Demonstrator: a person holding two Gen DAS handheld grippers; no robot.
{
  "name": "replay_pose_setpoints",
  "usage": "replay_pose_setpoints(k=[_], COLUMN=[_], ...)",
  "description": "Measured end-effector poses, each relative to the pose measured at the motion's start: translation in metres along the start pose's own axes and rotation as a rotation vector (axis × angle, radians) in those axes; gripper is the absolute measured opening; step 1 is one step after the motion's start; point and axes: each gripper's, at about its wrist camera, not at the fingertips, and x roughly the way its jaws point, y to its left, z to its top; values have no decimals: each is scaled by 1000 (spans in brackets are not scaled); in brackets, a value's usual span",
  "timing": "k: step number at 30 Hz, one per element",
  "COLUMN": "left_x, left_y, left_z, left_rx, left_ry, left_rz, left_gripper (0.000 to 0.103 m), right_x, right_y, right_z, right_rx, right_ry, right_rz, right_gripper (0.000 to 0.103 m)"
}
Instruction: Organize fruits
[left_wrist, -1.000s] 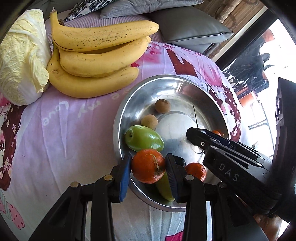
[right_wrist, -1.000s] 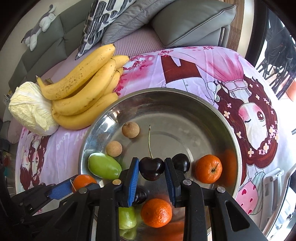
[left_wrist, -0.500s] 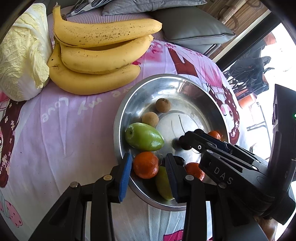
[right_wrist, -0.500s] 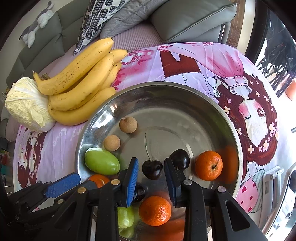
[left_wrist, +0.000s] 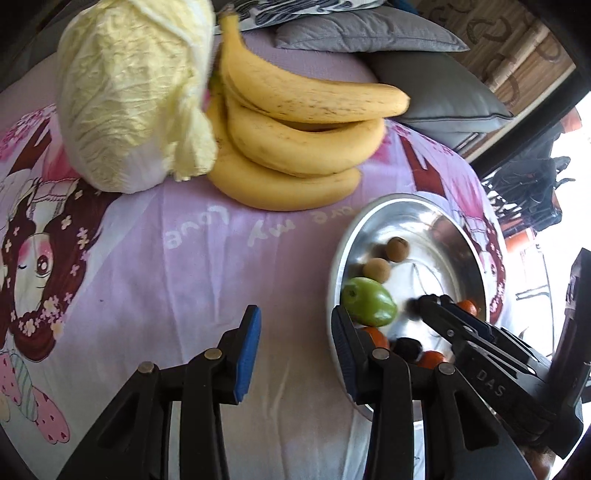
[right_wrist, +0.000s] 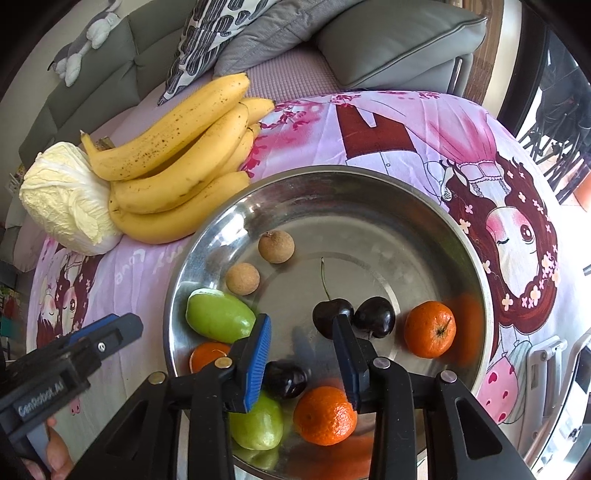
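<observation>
- Left wrist view: left hand-held gripper (left_wrist: 295, 314) narrowly parted over bare cloth (left_wrist: 184, 277), nothing between the jaws, one finger right against the rim of the steel bowl (left_wrist: 343, 258).
- Probably heading for the bananas (left_wrist: 303, 147), well apart from the bowl and touching the cabbage (left_wrist: 129, 103). Best to spread the jaws much wider first, take the bunch near its stem end, and leave the cabbage alone.
- Right wrist view: right hand-held gripper (right_wrist: 301, 325) low inside the bowl, jaws just opened to a narrow gap and pinching nothing.
- Stemmed cherry (right_wrist: 328, 314) on the bowl floor just past one fingertip, touching a second cherry (right_wrist: 375, 321); a third cherry (right_wrist: 284, 378) beneath the gap.
- Lift straight up and out, so as not to nudge the round fruit or the tangerine (right_wrist: 430, 328) nearby.
- Surface: rounded, draped in pink and lilac cartoon cloth, slightly wrinkled; soft enough to slow loose fruit, probably.
- Room: grey sofa (right_wrist: 388, 40) with cushions right behind, plush toy (right_wrist: 81, 48) on its back, bright glare at the right.
</observation>
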Motion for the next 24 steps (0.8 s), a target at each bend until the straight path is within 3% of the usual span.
replay_pose_setpoints(k=[5, 9, 11, 15, 24], left_x=[-1, -3, -2, 1, 10], left_y=[32, 42, 45, 38, 32], left_z=[3, 2, 2, 0, -3], left_rx=[-42, -37, -37, -6, -1], left_ry=[-10, -9, -3, 2, -3], left_rz=[154, 225, 225, 201, 199], left_gripper=[48, 51, 56, 67, 87], right_x=[2, 4, 4, 4, 8], right_y=[12, 18, 21, 23, 23], right_z=[-2, -4, -5, -6, -4], right_rx=[-36, -57, -67, -78, -85], right_ry=[7, 12, 14, 8, 8], right_rz=[10, 16, 15, 5, 7], right_gripper=[41, 42, 45, 65, 88])
